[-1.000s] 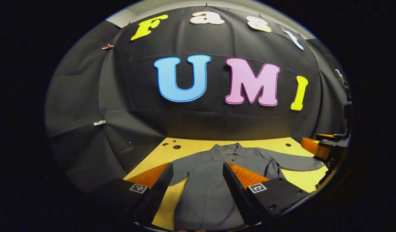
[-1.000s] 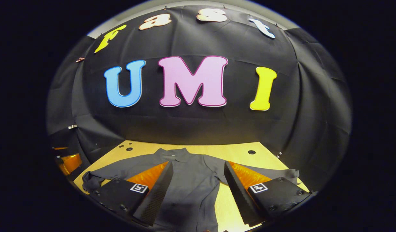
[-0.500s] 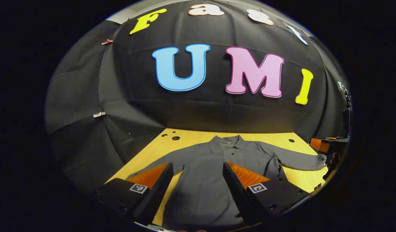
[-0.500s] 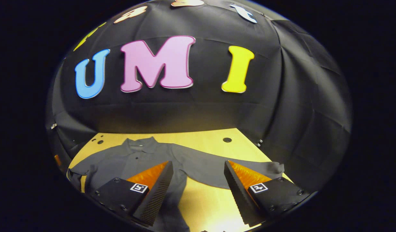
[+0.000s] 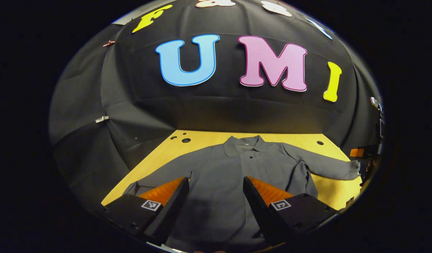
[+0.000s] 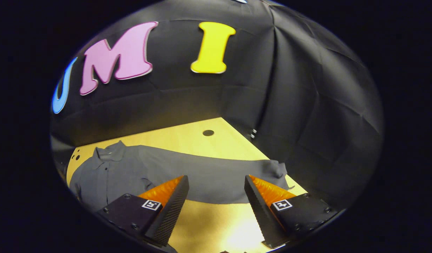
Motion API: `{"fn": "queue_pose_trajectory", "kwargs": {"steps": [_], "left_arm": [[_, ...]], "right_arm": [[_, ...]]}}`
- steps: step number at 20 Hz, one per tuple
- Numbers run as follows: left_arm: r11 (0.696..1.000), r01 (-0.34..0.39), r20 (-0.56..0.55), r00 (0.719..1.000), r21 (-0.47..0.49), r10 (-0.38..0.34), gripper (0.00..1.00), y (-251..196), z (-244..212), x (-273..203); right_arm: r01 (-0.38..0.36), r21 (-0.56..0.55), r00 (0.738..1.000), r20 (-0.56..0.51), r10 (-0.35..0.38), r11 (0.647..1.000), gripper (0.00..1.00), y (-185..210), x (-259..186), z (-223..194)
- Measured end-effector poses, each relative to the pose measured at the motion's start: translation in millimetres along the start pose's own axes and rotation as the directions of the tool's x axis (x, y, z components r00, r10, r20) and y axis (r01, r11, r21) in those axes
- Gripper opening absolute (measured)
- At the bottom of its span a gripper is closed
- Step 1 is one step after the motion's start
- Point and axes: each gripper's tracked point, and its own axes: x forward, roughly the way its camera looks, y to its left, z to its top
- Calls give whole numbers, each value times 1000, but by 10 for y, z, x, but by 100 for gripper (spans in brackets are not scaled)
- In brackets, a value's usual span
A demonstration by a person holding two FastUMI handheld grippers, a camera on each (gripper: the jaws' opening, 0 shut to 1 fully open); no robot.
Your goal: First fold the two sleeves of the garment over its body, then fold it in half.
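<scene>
A dark grey long-sleeved shirt (image 5: 233, 175) with a collar lies flat on the wooden table (image 5: 202, 140), front up, both sleeves spread out sideways. My left gripper (image 5: 216, 207) hovers open above the shirt's lower body, with nothing between its fingers. In the right gripper view the shirt's body (image 6: 107, 175) lies at the left and one long sleeve (image 6: 216, 172) stretches across to a crumpled cuff (image 6: 277, 170). My right gripper (image 6: 216, 211) is open above the bare table just in front of that sleeve. The right gripper also shows at the far right edge of the left gripper view (image 5: 360, 153).
Black cloth walls close the table at the back and sides. The tabletop (image 6: 188, 138) has a few round holes: near its back left corner (image 5: 185, 140), near the back right (image 5: 319, 143) and behind the sleeve (image 6: 208, 133). The table's right edge (image 6: 258, 151) runs close past the cuff.
Both grippers have stayed open. The right gripper has swung to the right, from over the shirt's body to in front of its sleeve. The left view has tilted down, showing more of the shirt.
</scene>
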Motion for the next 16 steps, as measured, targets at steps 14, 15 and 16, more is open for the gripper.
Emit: {"fn": "queue_pose_trajectory", "kwargs": {"steps": [14,15,16], "left_arm": [[1000,-3,-47,999,27,4,98,-137,-91,221],[1000,1,-48,999,30,1,98,-163,-93,243],[999,4,-50,999,36,-2,98,-179,-85,250]], "right_arm": [[288,111,939,-227,-258,951,98,-1263,986,-523],[308,125,932,-239,-273,943,98,-1371,1015,-542],[324,141,926,-252,-282,936,98,-1444,1050,-563]]}}
